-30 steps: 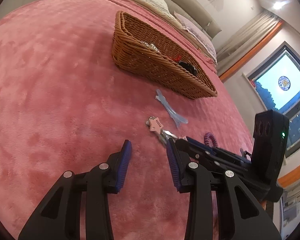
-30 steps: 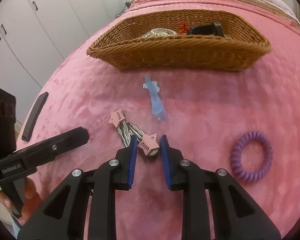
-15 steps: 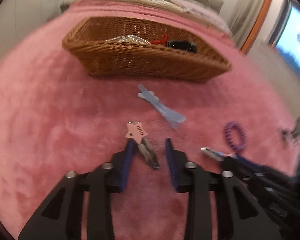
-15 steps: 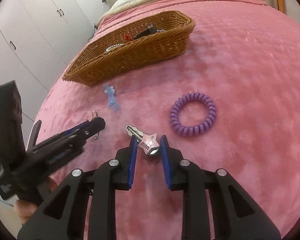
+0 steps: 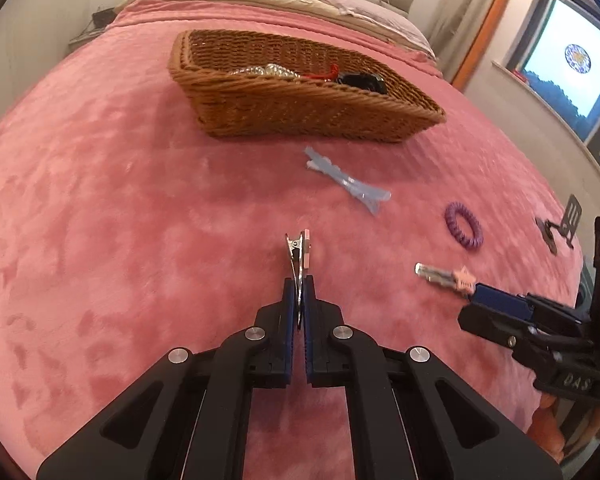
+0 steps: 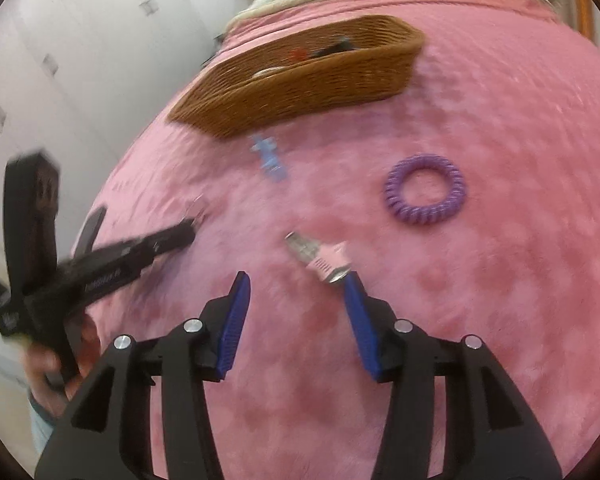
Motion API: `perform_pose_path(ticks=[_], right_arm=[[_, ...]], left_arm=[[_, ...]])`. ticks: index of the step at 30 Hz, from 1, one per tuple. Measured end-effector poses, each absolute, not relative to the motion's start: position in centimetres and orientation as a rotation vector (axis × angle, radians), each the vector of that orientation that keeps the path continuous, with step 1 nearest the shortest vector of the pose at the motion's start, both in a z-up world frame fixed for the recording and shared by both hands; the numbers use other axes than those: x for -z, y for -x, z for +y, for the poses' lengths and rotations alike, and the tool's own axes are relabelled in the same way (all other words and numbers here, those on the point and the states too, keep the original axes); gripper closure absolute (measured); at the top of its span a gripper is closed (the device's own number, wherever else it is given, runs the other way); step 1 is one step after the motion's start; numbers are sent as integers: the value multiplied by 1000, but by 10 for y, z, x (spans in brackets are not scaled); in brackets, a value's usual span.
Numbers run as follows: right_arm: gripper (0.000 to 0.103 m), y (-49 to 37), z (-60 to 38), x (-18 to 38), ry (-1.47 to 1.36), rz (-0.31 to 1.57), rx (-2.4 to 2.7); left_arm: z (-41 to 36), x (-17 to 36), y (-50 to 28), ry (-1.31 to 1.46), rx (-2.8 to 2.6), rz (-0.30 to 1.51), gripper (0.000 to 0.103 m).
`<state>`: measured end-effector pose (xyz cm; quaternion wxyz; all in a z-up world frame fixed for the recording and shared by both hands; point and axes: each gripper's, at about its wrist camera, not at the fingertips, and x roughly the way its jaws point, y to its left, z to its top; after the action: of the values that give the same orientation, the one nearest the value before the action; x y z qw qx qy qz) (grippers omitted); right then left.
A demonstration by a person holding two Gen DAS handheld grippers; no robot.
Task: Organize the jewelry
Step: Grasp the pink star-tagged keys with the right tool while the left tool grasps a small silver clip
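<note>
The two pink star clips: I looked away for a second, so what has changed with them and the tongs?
The left tongs closed on one star clip. The right tongs have just opened, letting go of the other star clip, which now lies against one finger. Basket, blue clip and purple hair tie stayed put.

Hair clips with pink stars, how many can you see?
2. One star clip is pinched in the left gripper. The other star clip lies on the pink blanket beside the right gripper's fingers.
</note>
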<state>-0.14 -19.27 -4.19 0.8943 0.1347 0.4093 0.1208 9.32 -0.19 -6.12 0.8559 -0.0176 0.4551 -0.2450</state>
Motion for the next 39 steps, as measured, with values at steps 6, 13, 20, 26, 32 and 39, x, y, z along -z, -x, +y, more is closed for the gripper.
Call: perform_pose_path(ticks=[6, 13, 20, 26, 32, 39], right_arm=[[57, 17, -191, 42, -167, 806, -220], [57, -9, -204, 45, -151, 817, -228], [58, 1, -161, 42, -22, 804, -350], [58, 6, -159, 47, 6, 796, -177], [67, -2, -168, 44, -71, 795, -163], [83, -4, -157, 48, -11, 782, -139]], left_arm=[[4, 62, -83, 37, 512, 943, 101], [8, 65, -83, 78, 520, 931, 101], [8, 66, -82, 72, 521, 923, 101], [7, 66, -81, 71, 522, 918, 101], [2, 65, -77, 41, 523, 902, 101], [1, 65, -76, 27, 527, 890, 101]])
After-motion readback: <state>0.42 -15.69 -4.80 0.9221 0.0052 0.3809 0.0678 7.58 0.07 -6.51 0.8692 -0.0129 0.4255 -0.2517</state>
